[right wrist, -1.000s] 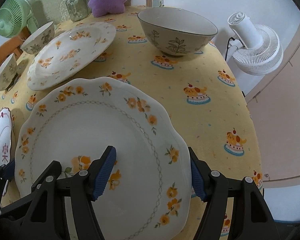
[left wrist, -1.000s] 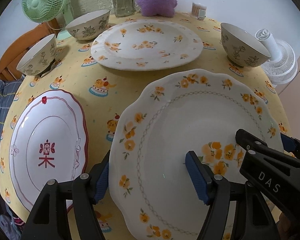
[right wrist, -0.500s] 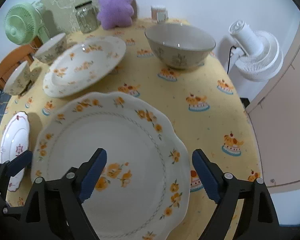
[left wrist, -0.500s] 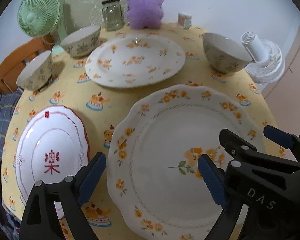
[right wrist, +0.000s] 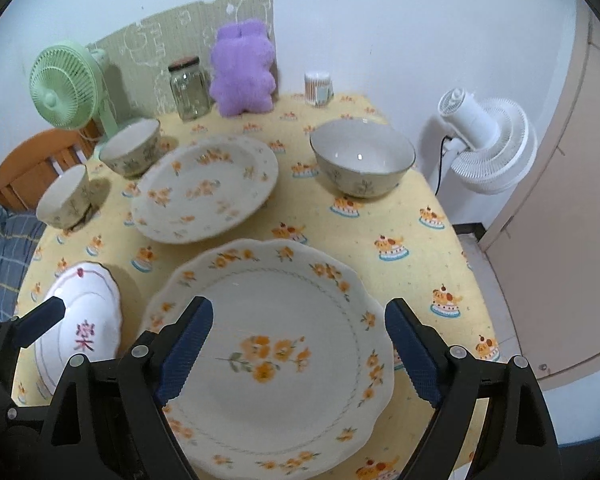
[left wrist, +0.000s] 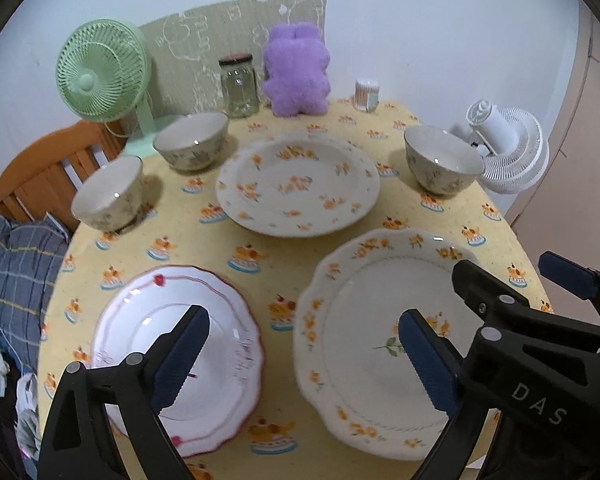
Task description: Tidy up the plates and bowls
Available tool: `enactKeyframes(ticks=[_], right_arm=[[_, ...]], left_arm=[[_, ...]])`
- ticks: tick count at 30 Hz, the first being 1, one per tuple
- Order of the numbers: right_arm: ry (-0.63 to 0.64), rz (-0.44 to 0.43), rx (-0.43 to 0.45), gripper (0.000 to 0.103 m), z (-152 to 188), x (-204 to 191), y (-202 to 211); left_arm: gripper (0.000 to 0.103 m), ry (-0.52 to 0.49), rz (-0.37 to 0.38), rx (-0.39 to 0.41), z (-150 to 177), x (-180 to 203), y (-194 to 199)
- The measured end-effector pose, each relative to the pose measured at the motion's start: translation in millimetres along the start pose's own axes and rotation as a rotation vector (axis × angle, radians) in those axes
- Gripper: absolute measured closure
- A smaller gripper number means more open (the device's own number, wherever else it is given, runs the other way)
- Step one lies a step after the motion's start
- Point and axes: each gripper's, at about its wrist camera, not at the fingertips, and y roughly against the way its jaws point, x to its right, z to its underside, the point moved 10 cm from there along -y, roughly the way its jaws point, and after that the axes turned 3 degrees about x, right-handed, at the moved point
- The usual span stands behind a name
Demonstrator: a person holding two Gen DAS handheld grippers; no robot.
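On yellow tablecloth point(right wrist: 380, 220) | white wall point(right wrist: 380, 20) behind | both claws point(left wrist: 300, 356) point(right wrist: 298, 344) spread, holding nothing

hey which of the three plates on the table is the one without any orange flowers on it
The white plate with the red scalloped rim, under the left gripper. It carries a red character, while the other two plates have orange flowers.

Black plastic left gripper point(left wrist: 304, 358), right gripper point(right wrist: 298, 350), blue ribbed fingers point(right wrist: 186, 346), silver screws, white "DAS" lettering

A white wall point(left wrist: 420, 20) backs the round table point(left wrist: 284, 248) with its yellow cloth. A wooden chair point(left wrist: 40, 172) stands left, a white fan point(right wrist: 488, 148) right.
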Motion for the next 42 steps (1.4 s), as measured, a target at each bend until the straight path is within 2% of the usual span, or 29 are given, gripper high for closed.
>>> enactKeyframes(ticks=[10, 20, 33, 42], right_arm=[[-0.046, 0.054, 0.072, 0.013, -16.7, -37.7, 32.4], [-0.099, 0.068, 0.098, 0.013, -47.0, -58.7, 28.5], [-0.106, 0.007, 0.074, 0.013, -102.2, -51.0, -41.7], [-0.099, -0.032, 0.036, 0.013, -125.4, -54.5, -109.3]], left_arm=[[0.007, -0.018, 0.038, 0.074, -21.4, -42.0, 21.4], [0.007, -0.001, 0.035, 0.066, -52.0, -63.3, 8.2], [0.007, 0.033, -0.041, 0.039, -102.2, -64.6, -56.8], [0.01, 0.083, -0.106, -0.013, -116.1, -77.7, -115.3]])
